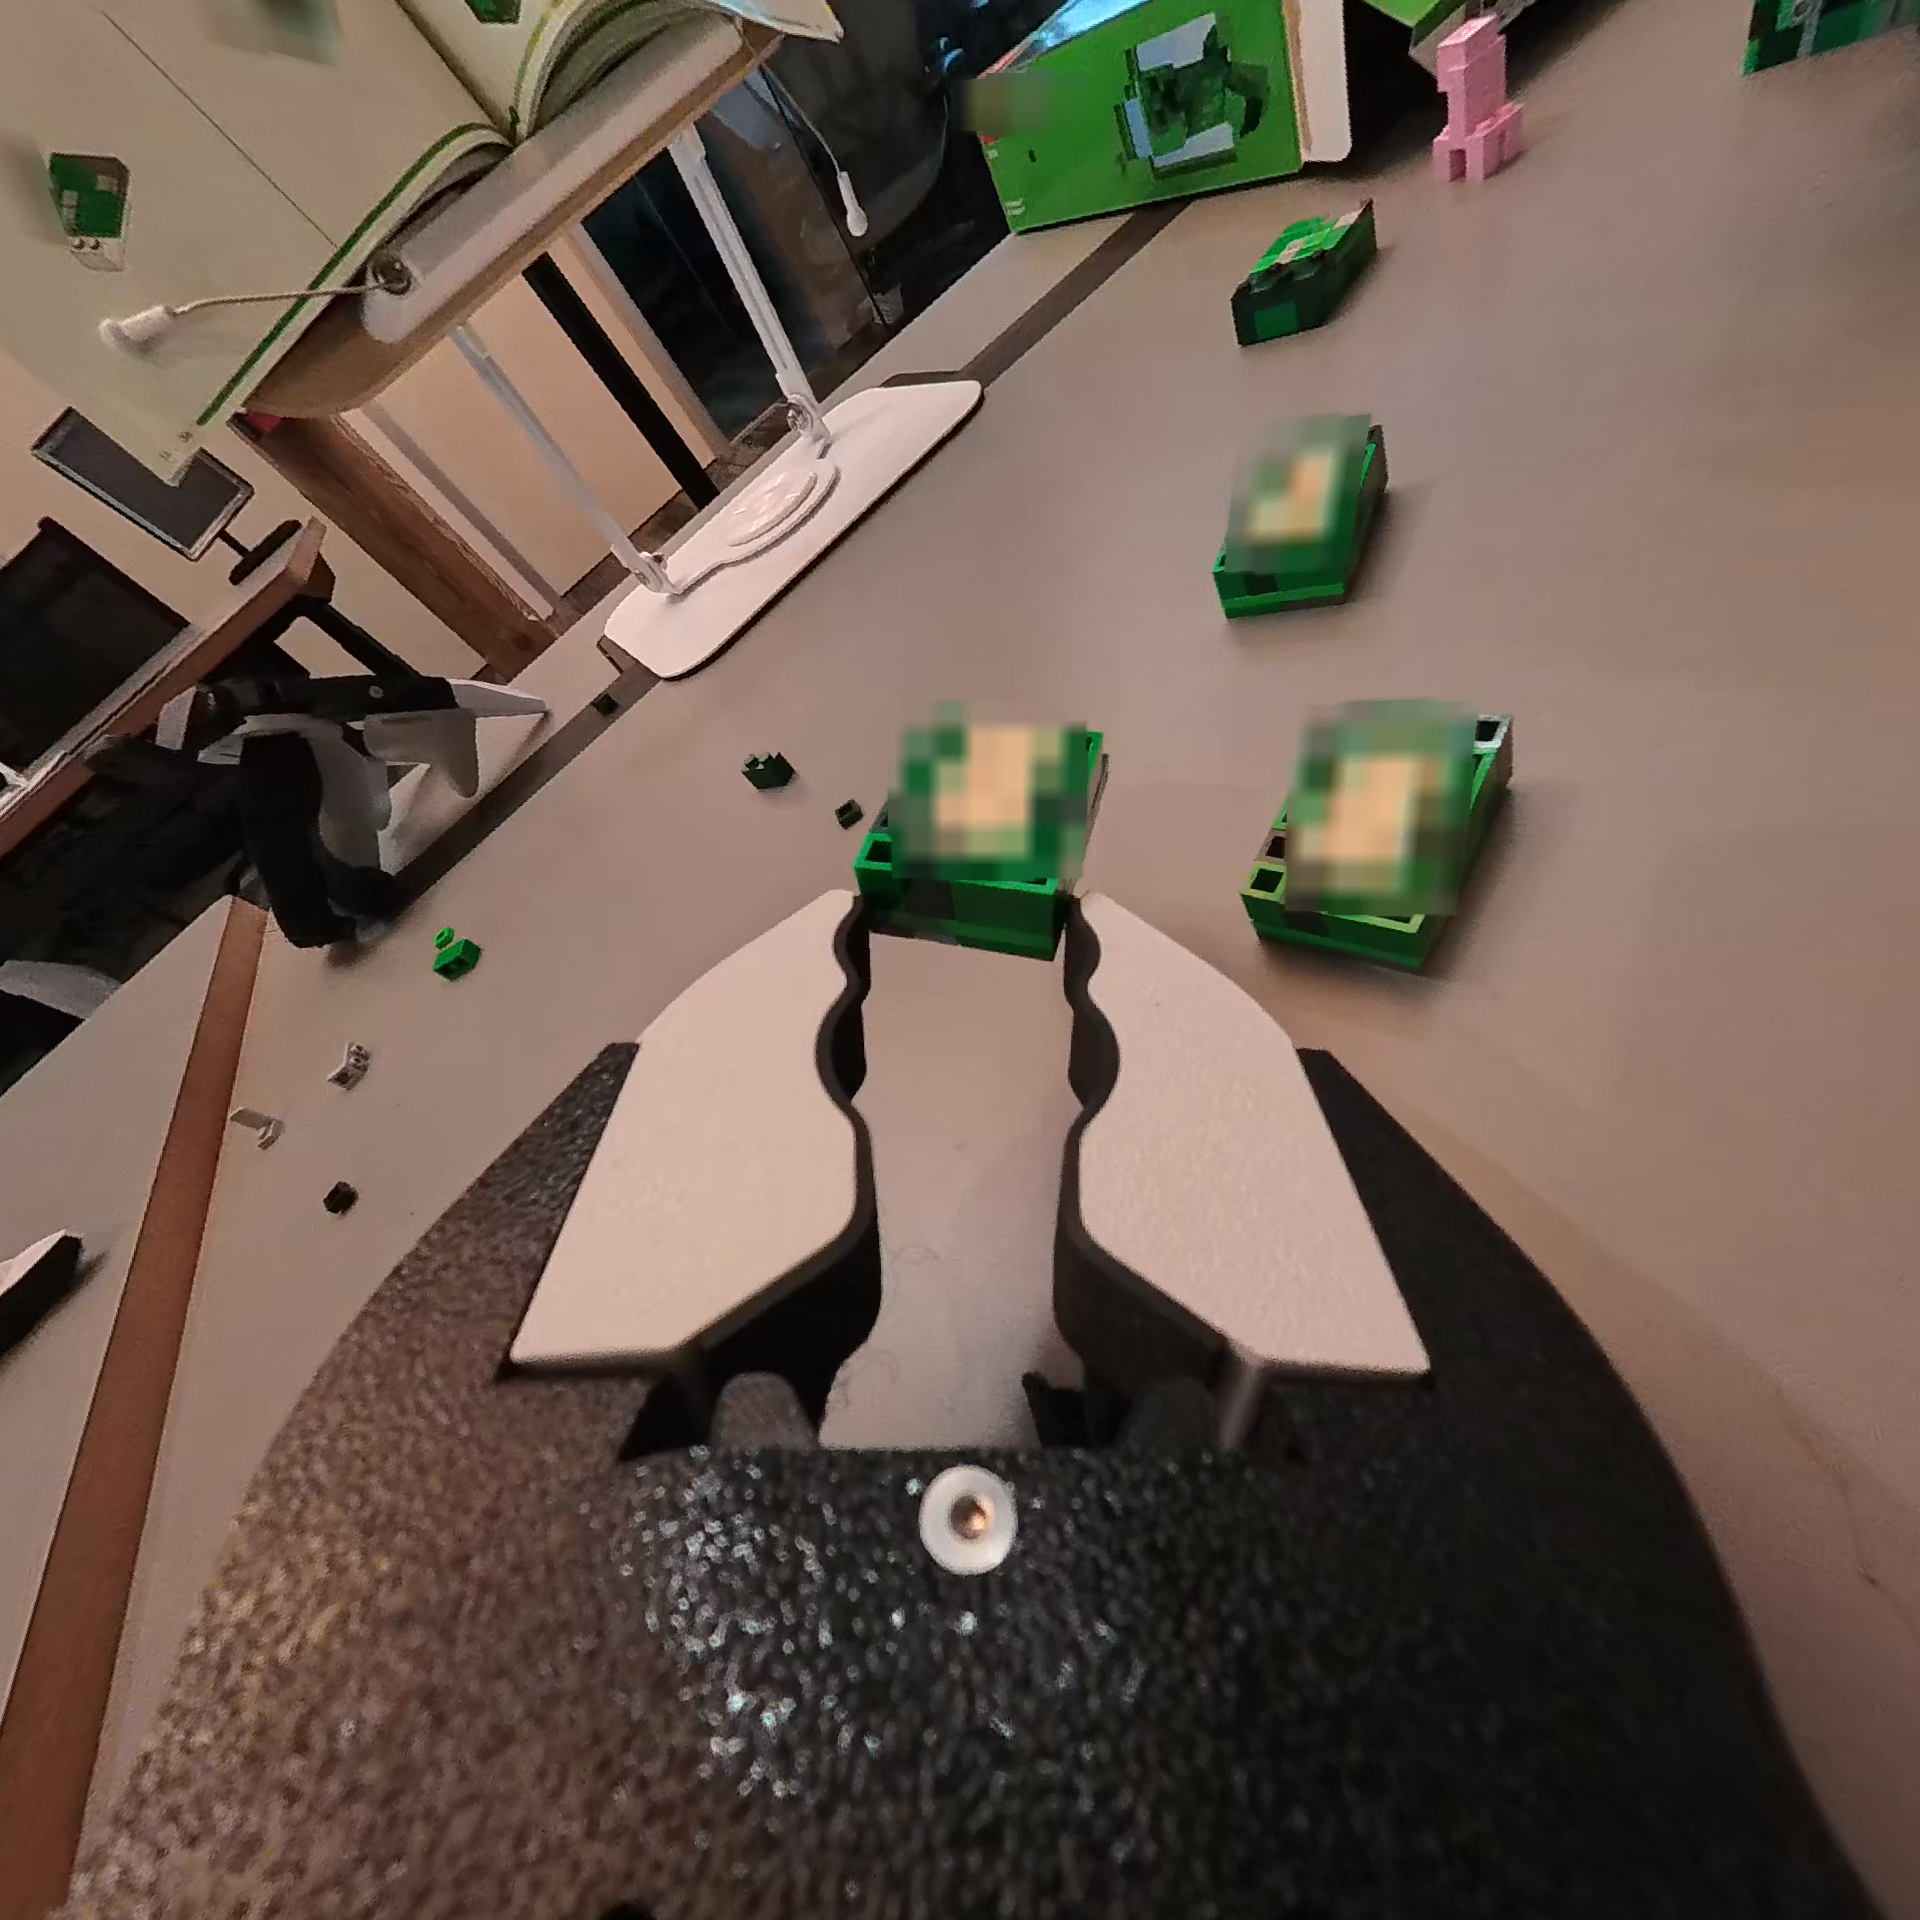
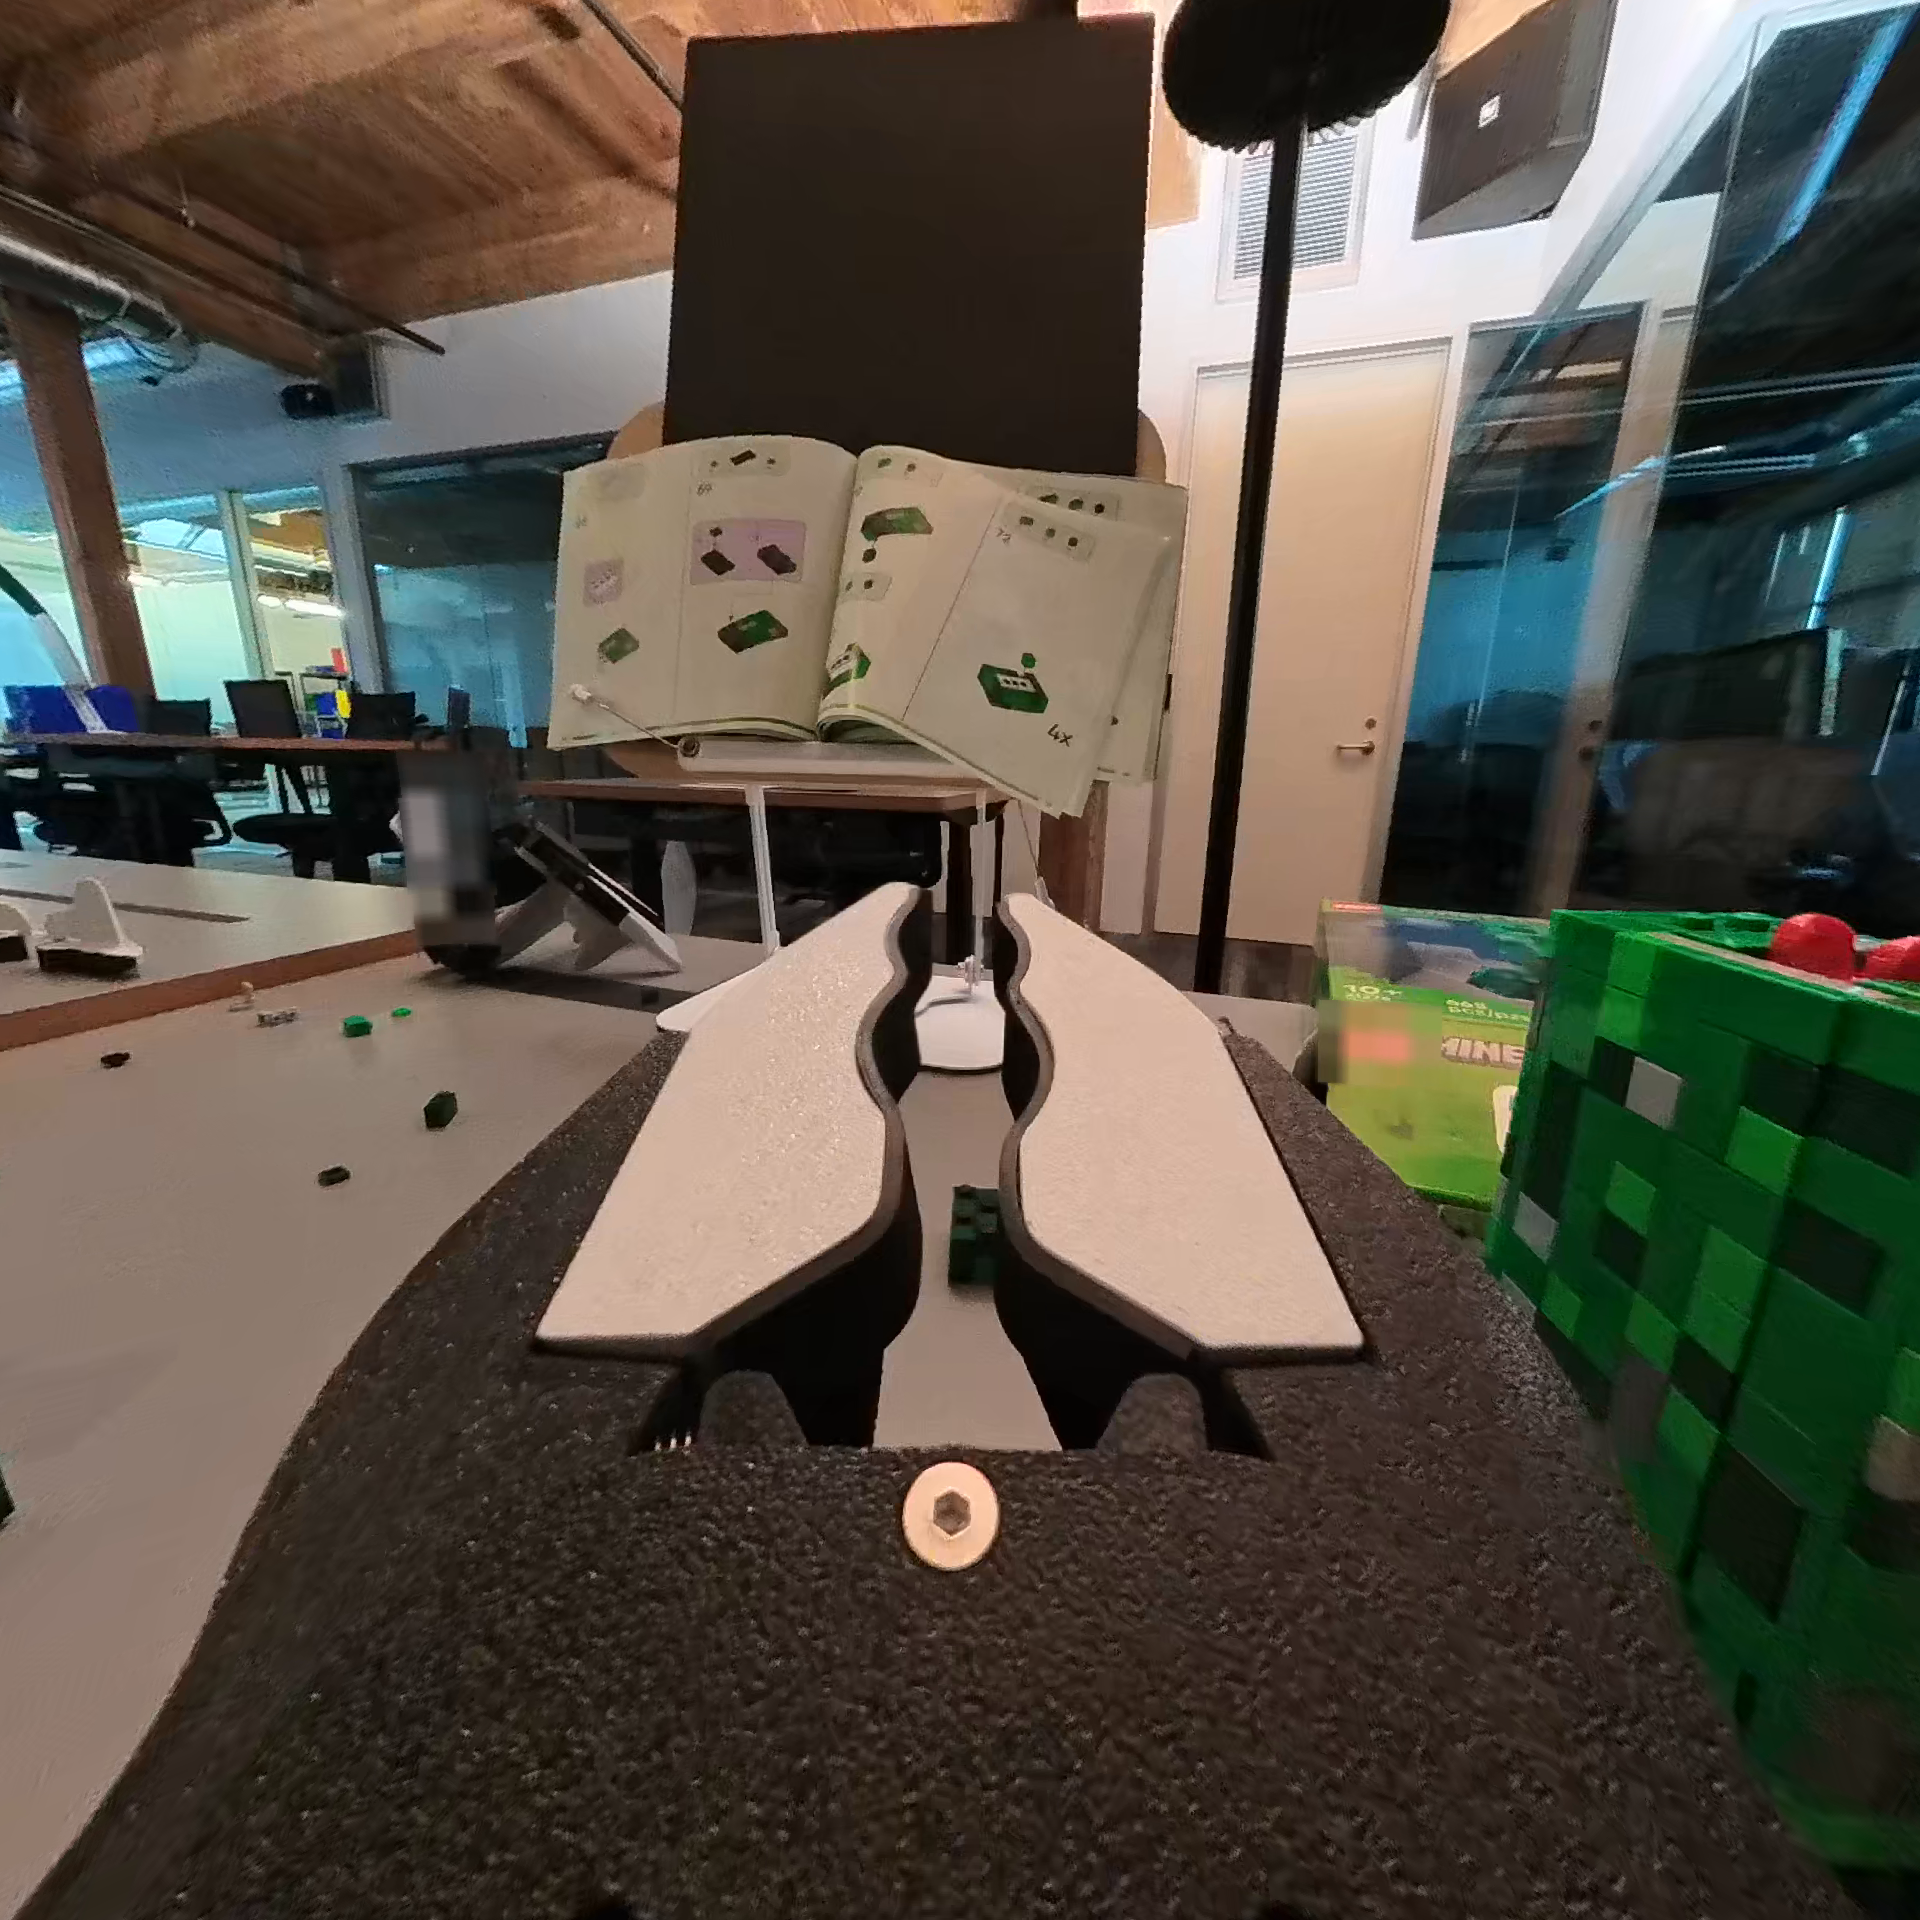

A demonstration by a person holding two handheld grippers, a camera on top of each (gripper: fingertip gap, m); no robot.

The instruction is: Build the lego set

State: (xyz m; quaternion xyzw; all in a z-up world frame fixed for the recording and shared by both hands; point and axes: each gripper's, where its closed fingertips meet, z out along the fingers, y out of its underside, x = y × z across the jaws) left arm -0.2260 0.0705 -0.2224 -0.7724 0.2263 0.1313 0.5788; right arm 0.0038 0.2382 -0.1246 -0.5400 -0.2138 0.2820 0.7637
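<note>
Green sub-builds are in hand: the left gripper [image 1: 966, 914], jaws apart, brackets the nearest green module [image 1: 977, 904] at frame centre; closing on it looks next. Four such modules dot the right half, with about seven loose bits along the left edge. In the right wrist view the right gripper [image 2: 961, 935], slightly apart, straddles one dark green brick [image 2: 975, 1231] on the table, ungripped

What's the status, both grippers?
Left gripper open, tips flanking nearest green brick block. Right gripper open, small dark-green brick between fingers. Nothing blocking.
</note>
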